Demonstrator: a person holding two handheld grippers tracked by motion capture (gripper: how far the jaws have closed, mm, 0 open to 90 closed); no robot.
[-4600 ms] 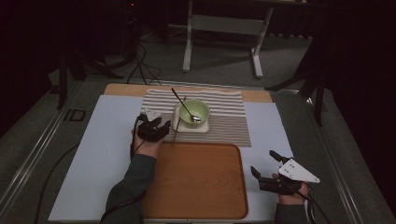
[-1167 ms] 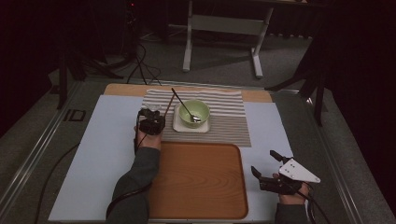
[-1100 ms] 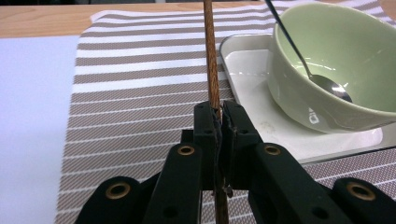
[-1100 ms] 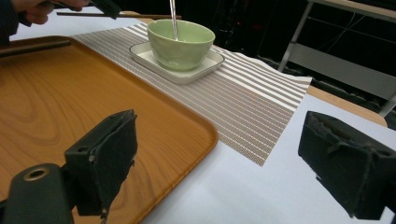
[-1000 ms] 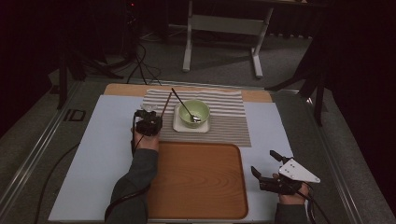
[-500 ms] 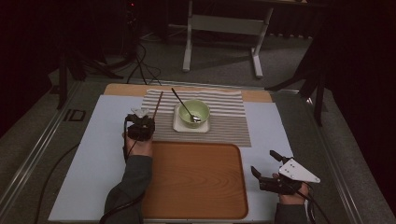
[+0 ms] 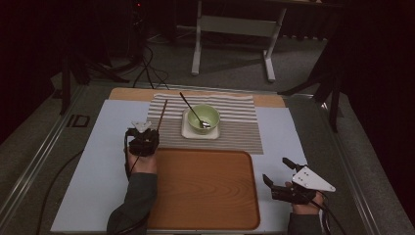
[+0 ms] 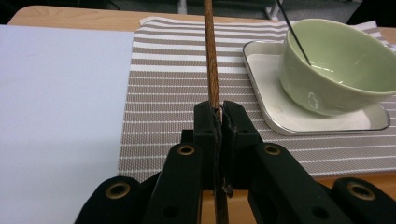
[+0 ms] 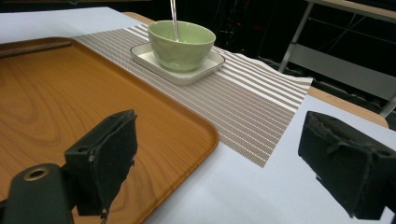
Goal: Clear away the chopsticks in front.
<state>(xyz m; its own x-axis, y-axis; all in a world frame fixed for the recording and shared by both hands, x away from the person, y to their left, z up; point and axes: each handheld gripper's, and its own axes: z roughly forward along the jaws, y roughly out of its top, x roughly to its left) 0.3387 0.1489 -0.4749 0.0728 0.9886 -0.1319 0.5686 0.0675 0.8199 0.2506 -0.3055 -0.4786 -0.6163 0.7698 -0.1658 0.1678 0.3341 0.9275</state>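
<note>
**Wooden stick clamped over the striped mat**

Left gripper (image 7: 143,138) near the table's left-centre, jaws pinched tight on a wooden stick (image 8: 211,60) slanting out over the striped mat (image 7: 235,132) toward the far edge. Just beside it, green bowl (image 8: 336,65) on a white dish (image 8: 322,121). Right gripper (image 7: 289,180) at the near right corner, beside the wooden tray (image 7: 205,186), jaws wide, nothing between.

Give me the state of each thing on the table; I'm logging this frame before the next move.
Left hand-held gripper: shut on the wooden stick.
Wooden stick: held, pointing out over the striped mat.
Right hand-held gripper: open, nothing between its jaws.
Green bowl: upright on the white dish, spoon inside.
Spoon: leaning in the bowl.
Wooden tray: flat, bare.
</note>
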